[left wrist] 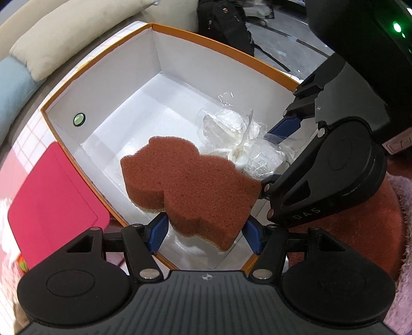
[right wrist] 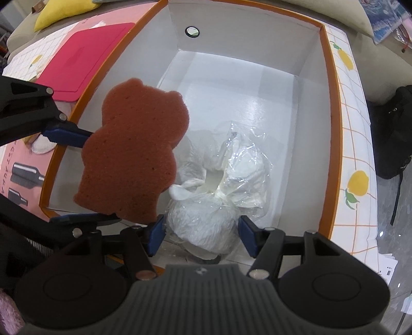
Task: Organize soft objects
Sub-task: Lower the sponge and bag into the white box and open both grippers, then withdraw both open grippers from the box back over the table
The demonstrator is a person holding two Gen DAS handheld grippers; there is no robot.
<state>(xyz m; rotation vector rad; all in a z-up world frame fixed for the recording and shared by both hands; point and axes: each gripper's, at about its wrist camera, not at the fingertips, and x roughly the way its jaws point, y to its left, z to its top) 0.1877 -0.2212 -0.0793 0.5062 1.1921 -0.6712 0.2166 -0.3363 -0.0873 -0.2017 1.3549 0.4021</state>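
While the left gripper (left wrist: 206, 232) pinches one brown bear-shaped sponge (left wrist: 188, 190) between its two blue pads (left wrist: 158, 233), the sponge hangs over the near end of the open box (left wrist: 103, 85), low and centre in the left wrist view. Its jaws press in on the sponge's narrow waist from both sides.

From the right wrist view, the right gripper (right wrist: 200, 235) stands spread, its two blue pads (right wrist: 248, 238) set on either side of one white plastic-wrapped bundle (right wrist: 219, 185) at the bottom centre of the frame. I cannot tell whether the pads touch the wrap. That bundle lies on the box floor (right wrist: 231, 85), and the sponge (right wrist: 134, 152) floats to its left, partly in front of it, with the left gripper's (right wrist: 87, 177) fingers (right wrist: 67, 134) reaching in from the left edge.

Only one box is here, white inside with an orange rim (right wrist: 332, 77), and a single round hole (right wrist: 192, 31) shows in its far wall. Two soft things are counted at it: sponge held above, bundle inside.

Further out, one pink flat board (right wrist: 85, 59) lies beside the box in the upper left, on a checked cloth (right wrist: 352, 144) printed with lemons. One yellow cushion (right wrist: 61, 13) sits at the top left corner. In the left wrist view, cream cushions (left wrist: 64, 43) fill the upper left and a black bag (left wrist: 226, 23) sits at the top centre.
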